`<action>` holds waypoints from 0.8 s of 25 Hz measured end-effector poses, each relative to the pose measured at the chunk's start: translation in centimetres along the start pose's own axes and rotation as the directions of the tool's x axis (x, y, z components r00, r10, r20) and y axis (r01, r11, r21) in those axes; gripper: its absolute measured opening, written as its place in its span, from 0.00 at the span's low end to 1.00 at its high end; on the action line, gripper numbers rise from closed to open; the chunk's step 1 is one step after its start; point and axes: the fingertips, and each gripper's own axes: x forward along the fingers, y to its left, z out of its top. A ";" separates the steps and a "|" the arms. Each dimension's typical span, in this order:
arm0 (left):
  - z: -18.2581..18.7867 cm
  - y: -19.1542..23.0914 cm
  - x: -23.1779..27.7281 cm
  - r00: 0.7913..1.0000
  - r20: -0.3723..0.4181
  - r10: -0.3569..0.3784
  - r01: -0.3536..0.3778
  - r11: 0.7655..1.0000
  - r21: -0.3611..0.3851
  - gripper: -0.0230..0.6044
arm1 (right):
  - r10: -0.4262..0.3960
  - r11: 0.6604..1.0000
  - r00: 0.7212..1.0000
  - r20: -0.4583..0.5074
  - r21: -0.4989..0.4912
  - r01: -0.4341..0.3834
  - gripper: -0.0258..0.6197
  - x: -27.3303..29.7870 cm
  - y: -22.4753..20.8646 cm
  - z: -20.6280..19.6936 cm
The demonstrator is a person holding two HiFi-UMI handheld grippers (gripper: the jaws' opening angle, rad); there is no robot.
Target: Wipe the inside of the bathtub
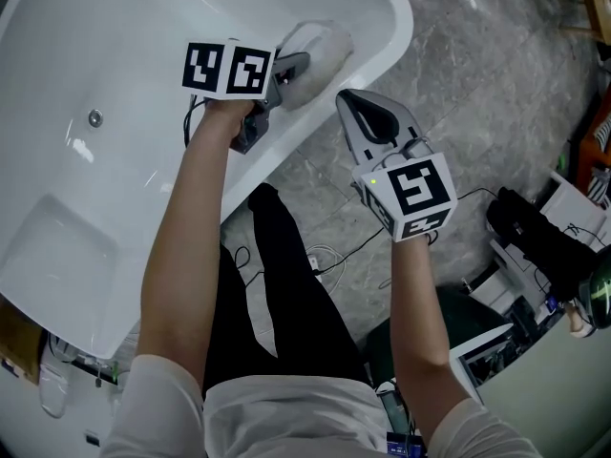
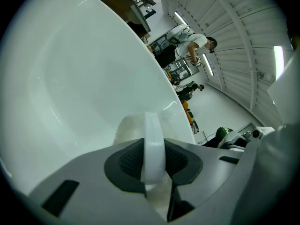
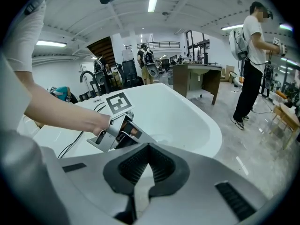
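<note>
White bathtub point(image 1: 115, 55) sits at the person's left, with its rounded end near the left hand and the drain point(image 1: 94, 117) further along the floor of the tub. A white cloth point(image 1: 317, 48) lies against the tub's end, right at the rim where the inner wall curves up. The left gripper point(image 1: 291, 67) is clamped tight on it: in the left gripper view a fold of the cloth runs up between the closed jaws, and the rest bunches beyond the tips against the glossy wall. The right gripper point(image 1: 351, 103) hangs outside the tub over the grey stone floor point(image 1: 477, 93), jaws closed together with nothing between them, so it is idle. The step in hand looks like wiping the end wall, with most of the basin not yet covered. To do it well, I'd keep the cloth bunch flat on the wall, not the jaw tips, since hard plastic could scuff the finish. Sweep in overlapping passes from the rim down toward the drain, following the curve. The grip must stay firm, because only a thin fold is pinched and drag on the surface could pull it out. The right gripper should stay clear of the rim. Other people stand well away in the room.
</note>
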 end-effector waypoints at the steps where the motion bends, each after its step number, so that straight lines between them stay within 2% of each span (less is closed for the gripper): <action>1: 0.1 0.2 0.3 1.000 0.001 0.005 -0.005 1.000 -0.003 0.19 | 0.002 1.000 1.000 -0.002 0.000 -0.002 0.07 0.1 0.0 0.0; 5: 0.4 1.5 1.5 1.000 0.011 -0.001 0.002 0.998 -0.060 0.19 | 0.013 1.000 1.000 -0.010 -0.005 -0.013 0.07 0.5 0.1 0.0; 10: -0.1 3.1 2.7 0.997 0.025 -0.074 0.077 0.984 -0.160 0.19 | 0.020 1.000 1.000 -0.007 -0.014 -0.020 0.07 1.3 -0.1 0.2; 16: -0.9 4.5 3.4 0.994 0.056 -0.092 0.102 0.972 -0.211 0.19 | 0.052 0.997 0.999 -0.001 -0.059 -0.052 0.07 1.6 0.9 1.1; 20: -1.4 5.5 3.5 0.994 0.069 -0.081 0.094 0.974 -0.207 0.19 | 0.050 0.995 0.998 -0.024 -0.088 -0.052 0.07 2.2 1.5 0.9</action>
